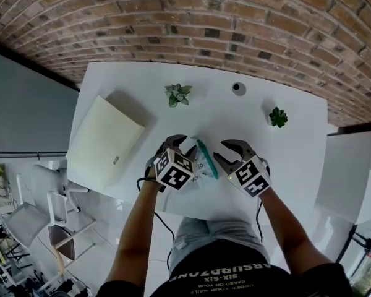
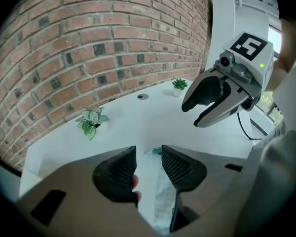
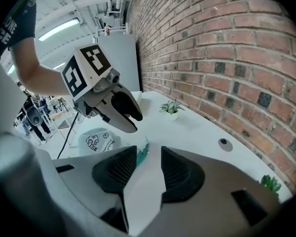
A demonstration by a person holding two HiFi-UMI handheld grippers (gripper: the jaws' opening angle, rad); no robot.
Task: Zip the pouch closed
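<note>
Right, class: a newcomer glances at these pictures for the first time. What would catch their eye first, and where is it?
First come the two grippers with marker cubes at the near edge of the white table. The left gripper and right gripper, both with jaws apart, flank a clear pouch with a teal zipper. Then the red brick wall behind, and a small plant before it.

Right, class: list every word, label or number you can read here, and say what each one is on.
"ABSURDZONE", seen upside down: on the person's shirt.
"SIX-SIX": same shirt, below it; the smaller lines are unreadable.
Pouch print: too blurred to read.
Cream box label: too small to read.
</note>
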